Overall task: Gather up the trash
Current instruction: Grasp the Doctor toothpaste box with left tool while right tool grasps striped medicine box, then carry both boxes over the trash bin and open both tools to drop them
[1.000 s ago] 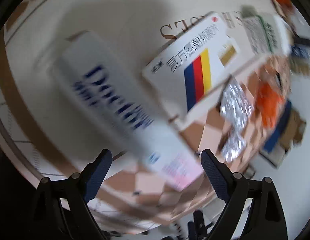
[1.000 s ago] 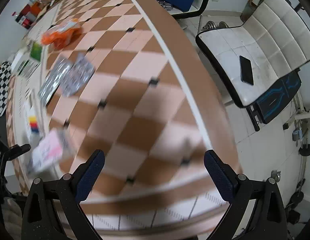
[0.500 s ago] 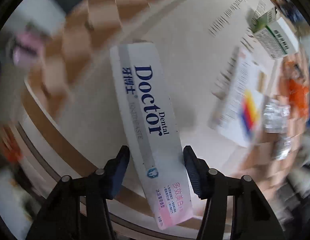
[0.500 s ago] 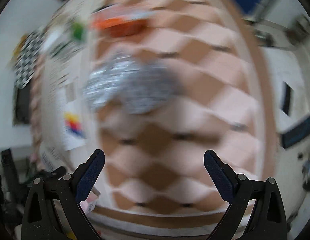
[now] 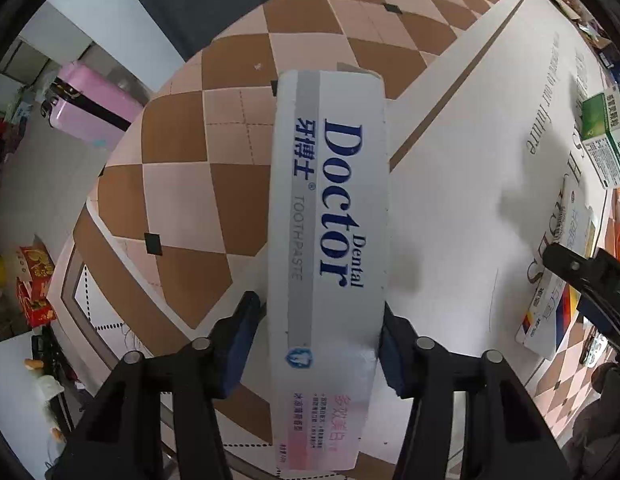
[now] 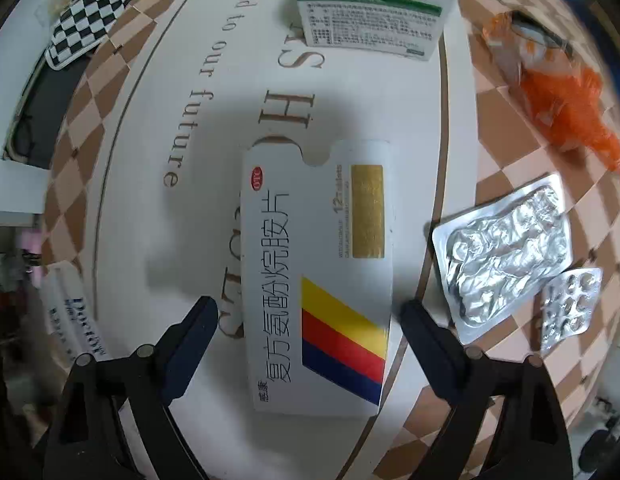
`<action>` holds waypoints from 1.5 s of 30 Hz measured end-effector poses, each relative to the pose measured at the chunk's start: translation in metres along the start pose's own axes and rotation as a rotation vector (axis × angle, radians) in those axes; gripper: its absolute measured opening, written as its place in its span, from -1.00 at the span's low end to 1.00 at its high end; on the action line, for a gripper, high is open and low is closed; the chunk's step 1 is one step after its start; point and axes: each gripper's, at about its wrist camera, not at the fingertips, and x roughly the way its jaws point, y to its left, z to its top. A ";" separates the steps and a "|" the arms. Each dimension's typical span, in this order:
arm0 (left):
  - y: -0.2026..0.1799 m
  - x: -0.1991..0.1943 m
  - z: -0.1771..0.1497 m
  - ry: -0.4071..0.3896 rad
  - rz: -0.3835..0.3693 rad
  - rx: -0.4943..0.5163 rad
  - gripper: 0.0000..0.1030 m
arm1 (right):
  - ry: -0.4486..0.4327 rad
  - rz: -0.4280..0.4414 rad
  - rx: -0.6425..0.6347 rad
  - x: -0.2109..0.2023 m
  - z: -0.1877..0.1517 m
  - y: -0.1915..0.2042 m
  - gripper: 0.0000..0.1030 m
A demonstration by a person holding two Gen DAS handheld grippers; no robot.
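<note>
Left tool (image 5: 321, 340) points down, jaws closing onto toothpaste box (image 5: 329, 240); right tool (image 6: 310, 328) open.

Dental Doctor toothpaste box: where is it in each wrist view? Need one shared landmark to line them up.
Left wrist: toothpaste box fills the centre, running top to bottom, its lower part between the left gripper pads, which touch its sides.
Right wrist: same box is small and blurred at the left edge, low.
Shared landmark: the striped medicine box, centre in the right view, far right edge in the left view.

Lived-in home room, checkered tablecloth (image 5: 182, 200), pink suitcase (image 5: 94, 108) on tiled floor, household clutter
</note>
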 end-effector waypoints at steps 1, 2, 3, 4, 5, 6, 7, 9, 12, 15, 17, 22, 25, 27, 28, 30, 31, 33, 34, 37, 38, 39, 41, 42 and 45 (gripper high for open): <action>-0.001 -0.002 -0.003 -0.011 0.017 0.008 -0.17 | -0.010 -0.032 -0.008 0.002 -0.001 0.005 0.72; -0.005 -0.003 -0.006 -0.019 0.029 0.020 -0.17 | -0.024 -0.061 -0.010 0.002 -0.002 0.009 0.60; -0.004 -0.005 -0.009 -0.026 0.032 0.039 -0.17 | -0.038 -0.082 -0.012 0.001 -0.004 0.012 0.55; -0.004 -0.007 -0.011 -0.032 0.039 0.052 -0.18 | -0.056 -0.081 -0.022 0.000 -0.006 0.015 0.44; -0.002 -0.010 -0.014 -0.048 0.055 0.075 -0.18 | -0.064 -0.084 -0.038 0.000 -0.008 0.020 0.43; -0.006 -0.013 -0.013 -0.060 0.063 0.092 -0.18 | -0.066 -0.083 -0.049 0.000 -0.010 0.022 0.43; -0.004 -0.018 -0.015 -0.075 0.070 0.107 -0.18 | -0.063 -0.075 -0.053 0.000 -0.013 0.022 0.43; -0.003 -0.030 -0.018 -0.109 0.078 0.135 -0.18 | -0.063 -0.051 -0.043 -0.002 -0.020 0.019 0.43; -0.002 -0.050 -0.029 -0.171 0.080 0.183 -0.18 | -0.103 -0.014 -0.030 -0.015 -0.038 0.010 0.43; -0.011 -0.075 -0.046 -0.238 0.061 0.244 -0.18 | -0.167 0.008 -0.033 -0.036 -0.068 0.002 0.43; -0.005 -0.092 -0.059 -0.279 0.039 0.289 -0.18 | -0.206 0.018 -0.030 -0.052 -0.091 -0.002 0.43; -0.020 -0.128 -0.077 -0.335 -0.046 0.394 -0.18 | -0.299 0.037 0.021 -0.098 -0.156 0.000 0.43; -0.001 -0.144 -0.098 -0.361 -0.092 0.482 -0.18 | -0.340 0.058 0.084 -0.130 -0.211 -0.008 0.43; 0.013 -0.153 -0.114 -0.368 -0.120 0.543 -0.18 | -0.354 0.067 0.129 -0.142 -0.250 -0.007 0.43; 0.021 -0.157 -0.124 -0.372 -0.135 0.569 -0.18 | -0.360 0.069 0.152 -0.148 -0.272 -0.005 0.43; 0.035 -0.162 -0.141 -0.368 -0.157 0.618 -0.18 | -0.364 0.071 0.191 -0.154 -0.310 -0.001 0.43; 0.043 -0.163 -0.151 -0.362 -0.168 0.644 -0.18 | -0.363 0.070 0.210 -0.156 -0.332 0.001 0.43; 0.056 -0.159 -0.166 -0.339 -0.181 0.684 -0.18 | -0.350 0.079 0.241 -0.156 -0.370 0.005 0.43; 0.063 -0.156 -0.176 -0.322 -0.188 0.702 -0.18 | -0.340 0.084 0.252 -0.155 -0.385 0.006 0.43; 0.077 -0.142 -0.202 -0.270 -0.191 0.744 -0.18 | -0.291 0.094 0.281 -0.140 -0.442 0.010 0.43; 0.081 -0.137 -0.209 -0.254 -0.191 0.755 -0.18 | -0.276 0.097 0.286 -0.136 -0.457 0.009 0.43; 0.084 -0.128 -0.218 -0.233 -0.182 0.767 -0.18 | -0.253 0.102 0.297 -0.127 -0.474 0.009 0.43; 0.089 -0.102 -0.233 -0.177 -0.164 0.784 -0.18 | -0.209 0.104 0.307 -0.108 -0.499 0.008 0.43; 0.092 -0.090 -0.238 -0.149 -0.159 0.783 -0.18 | -0.186 0.108 0.313 -0.097 -0.510 0.006 0.43; 0.095 -0.046 -0.250 -0.062 -0.138 0.776 -0.18 | -0.115 0.116 0.334 -0.057 -0.537 -0.002 0.43</action>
